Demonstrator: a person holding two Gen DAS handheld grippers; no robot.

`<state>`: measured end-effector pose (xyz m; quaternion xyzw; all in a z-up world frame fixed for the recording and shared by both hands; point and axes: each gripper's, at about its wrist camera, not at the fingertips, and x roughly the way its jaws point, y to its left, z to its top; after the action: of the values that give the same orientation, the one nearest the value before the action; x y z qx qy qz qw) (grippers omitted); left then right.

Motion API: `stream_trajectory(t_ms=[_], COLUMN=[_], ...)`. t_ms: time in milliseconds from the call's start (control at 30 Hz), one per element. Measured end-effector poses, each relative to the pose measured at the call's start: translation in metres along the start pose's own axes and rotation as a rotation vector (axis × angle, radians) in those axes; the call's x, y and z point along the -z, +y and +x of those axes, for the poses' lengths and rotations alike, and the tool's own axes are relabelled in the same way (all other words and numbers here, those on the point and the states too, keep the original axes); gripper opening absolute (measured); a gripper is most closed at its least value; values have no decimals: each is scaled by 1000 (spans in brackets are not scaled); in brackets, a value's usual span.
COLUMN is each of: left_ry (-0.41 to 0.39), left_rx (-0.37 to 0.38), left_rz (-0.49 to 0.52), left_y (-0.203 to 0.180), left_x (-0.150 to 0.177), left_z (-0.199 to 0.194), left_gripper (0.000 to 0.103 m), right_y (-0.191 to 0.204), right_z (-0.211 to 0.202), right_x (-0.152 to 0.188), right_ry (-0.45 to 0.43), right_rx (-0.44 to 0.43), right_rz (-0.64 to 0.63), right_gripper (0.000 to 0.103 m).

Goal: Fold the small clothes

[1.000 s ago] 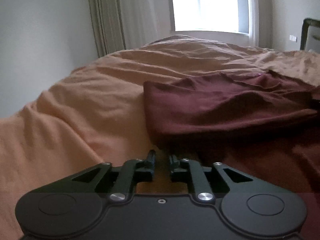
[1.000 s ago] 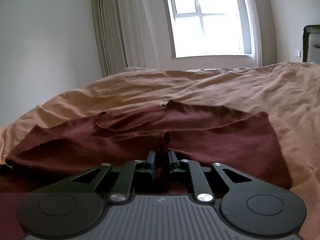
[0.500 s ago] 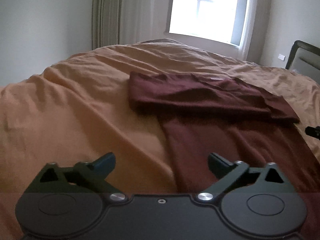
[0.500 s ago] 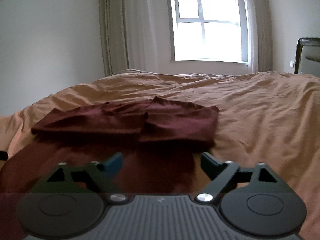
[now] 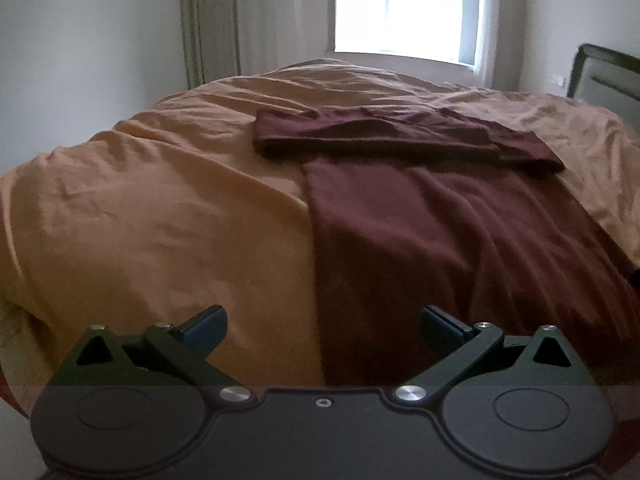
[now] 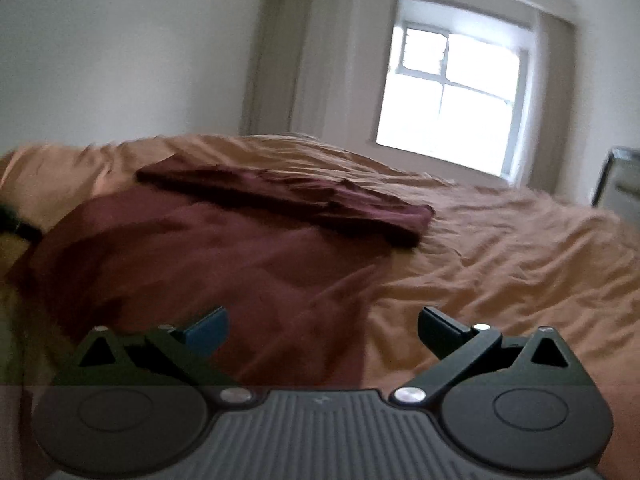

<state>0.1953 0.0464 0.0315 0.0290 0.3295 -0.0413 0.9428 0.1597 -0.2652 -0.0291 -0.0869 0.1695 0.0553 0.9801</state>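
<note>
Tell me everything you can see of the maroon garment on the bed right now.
The maroon garment is dark wine-red, soft, matte cloth that looks like knit. It lies flat on the tan bedspread, its far end folded back over itself into a thicker crosswise band. The near part spreads out single-layered with shallow wrinkles, its left edge straight. Nothing grips it: the left tool and right tool are both open and off the cloth.

maroon garment (image 5: 460, 240), top folded over, flat on bed

Bright window (image 5: 396, 8), pale walls (image 5: 88, 40), drawn curtains (image 5: 208, 20), perhaps a headboard (image 5: 604, 76) at right
</note>
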Motion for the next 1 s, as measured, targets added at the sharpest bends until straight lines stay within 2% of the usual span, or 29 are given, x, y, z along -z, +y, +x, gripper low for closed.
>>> stream_trajectory(t_ms=[167,300,433,633,800,833,867,900,933,1000], left_ry=[-10,-28,-40,-49,-46,-44,-44,-46,-49,-64], left_rx=[-11,-6,6,28,55,60,63,65,66,66], left_rz=[65,88,100,114,144,149,156,166,177,214], left_y=[-14,-20,-21,-28,-38,-40,-41,-43,-44,-47], left_x=[13,17,19,22,25,26,26,27,27,29], left_z=[-15,-25,-31,-33,-29,-29,-28,-28,-28,-29], left_gripper=[102,102,102,102,102,102,102,102,102,102], right_y=[40,67,85,105,115,116,116,114,112,107], right_z=[-15,-13,-10,-5,-7,-7,-8,-8,-7,-6], right_x=[18,33,45,51,46,44,40,36,32,23], right_ry=[-2,4,-1,-80,-191,-211,-224,-228,-226,-228], right_rx=[-42,4,37,107,117,115,102,76,45,1], right_rz=[-178,-327,-421,-530,-530,-526,-517,-501,-483,-449], right_gripper=[103,103,103,103,102,100,90,74,66,44])
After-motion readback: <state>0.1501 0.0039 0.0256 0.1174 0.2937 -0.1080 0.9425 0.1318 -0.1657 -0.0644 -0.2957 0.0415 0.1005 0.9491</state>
